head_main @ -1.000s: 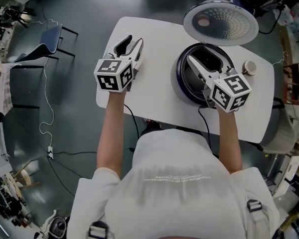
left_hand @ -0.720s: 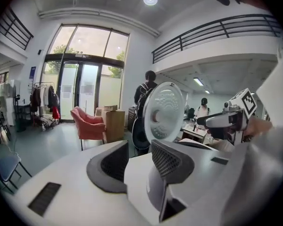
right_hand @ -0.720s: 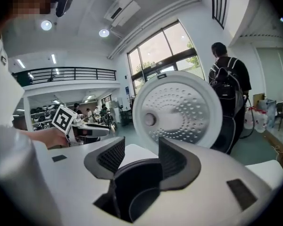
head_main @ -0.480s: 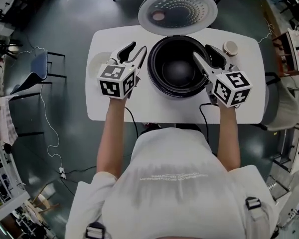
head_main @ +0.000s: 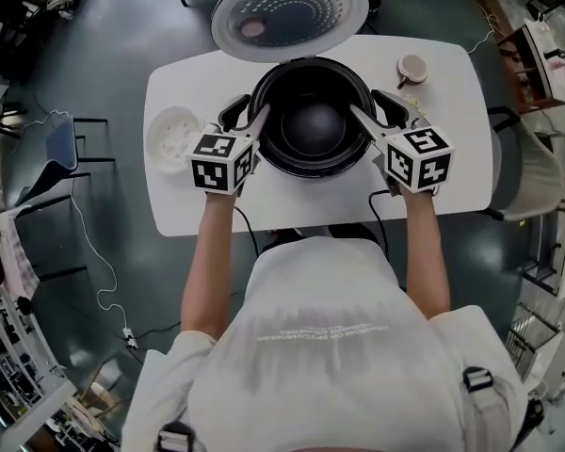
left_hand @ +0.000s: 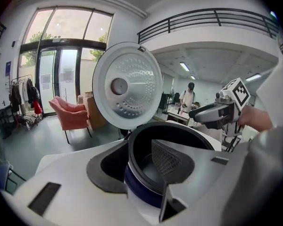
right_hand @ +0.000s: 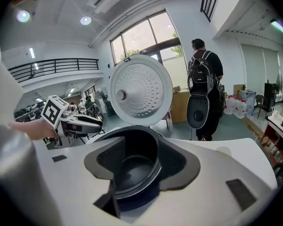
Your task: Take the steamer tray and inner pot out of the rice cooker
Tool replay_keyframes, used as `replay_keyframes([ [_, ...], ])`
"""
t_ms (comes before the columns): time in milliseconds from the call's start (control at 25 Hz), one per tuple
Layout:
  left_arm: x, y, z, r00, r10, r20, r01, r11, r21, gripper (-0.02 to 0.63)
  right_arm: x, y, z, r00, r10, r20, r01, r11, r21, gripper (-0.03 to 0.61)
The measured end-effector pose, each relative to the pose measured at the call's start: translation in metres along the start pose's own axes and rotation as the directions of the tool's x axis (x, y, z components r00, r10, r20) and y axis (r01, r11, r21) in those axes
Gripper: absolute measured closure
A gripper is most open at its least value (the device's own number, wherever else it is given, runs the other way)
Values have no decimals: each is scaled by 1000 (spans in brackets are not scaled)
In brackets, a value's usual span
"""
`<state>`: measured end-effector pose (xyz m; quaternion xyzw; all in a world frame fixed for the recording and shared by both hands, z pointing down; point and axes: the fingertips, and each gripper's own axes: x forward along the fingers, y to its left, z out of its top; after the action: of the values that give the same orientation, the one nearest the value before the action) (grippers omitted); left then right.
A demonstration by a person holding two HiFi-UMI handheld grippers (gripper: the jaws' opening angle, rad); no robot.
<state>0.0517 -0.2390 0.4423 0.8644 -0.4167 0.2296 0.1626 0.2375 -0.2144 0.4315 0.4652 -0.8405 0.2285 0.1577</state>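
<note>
Pot (head_main: 311, 125): dark metal, in cooker (head_main: 311, 170), frame centre. Left gripper (head_main: 248, 116) and right gripper (head_main: 375, 109) have jaws apart astride opposite rims, no clamping seen. Probably light, stiff, slick; hold by thin rim. Tray (head_main: 174, 137) lies on table (head_main: 452, 158), left. Pot's outer wall hidden

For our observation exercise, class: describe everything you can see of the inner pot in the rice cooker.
The inner pot is a round, deep, dark bowl with a smooth, faintly glossy inside, metal by its look, and empty. It sits upright in the rice cooker, below the raised lid. The left gripper and right gripper straddle opposite sides of the rim, fingers apart; contact cannot be told.
</note>
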Motion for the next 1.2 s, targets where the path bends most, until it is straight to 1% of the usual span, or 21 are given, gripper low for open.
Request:
replay_keyframes([
  [120,8,-3,-15,999,4,-54,-4,1000,3,446,4,-8,-11,1000,-6,-25,6,1000,10,350],
  [200,13,-3,-24,996,12,-85,-12,1000,7,446,8,-15,-20,998,-22,-51,22,1000,-2,350],
  [280,13,-1,-31,994,22,-106,-21,1000,9,446,13,-18,-28,996,-35,-83,34,999,-13,350],
  [440,16,1,-45,991,38,-130,-38,999,4,446,19,-24,-45,990,-48,-134,50,999,13,350],
  [560,17,0,-47,994,68,-89,-69,998,-8,449,21,-23,-53,987,-43,-153,46,999,14,356],
  [640,17,-1,-46,994,99,-50,-100,995,-17,454,22,-22,-55,988,-51,-145,51,999,0,382],
  [720,17,-2,-46,993,115,-24,-115,993,-27,456,24,-22,-55,989,-69,-129,67,998,-21,391],
  [960,12,0,-48,993,114,-22,-115,993,-29,459,26,-20,-52,996,-58,-69,56,998,-31,399],
  [1200,18,-4,-48,991,130,-5,-130,991,-35,463,25,-27,-54,998,-52,-37,52,999,-1,403],
])
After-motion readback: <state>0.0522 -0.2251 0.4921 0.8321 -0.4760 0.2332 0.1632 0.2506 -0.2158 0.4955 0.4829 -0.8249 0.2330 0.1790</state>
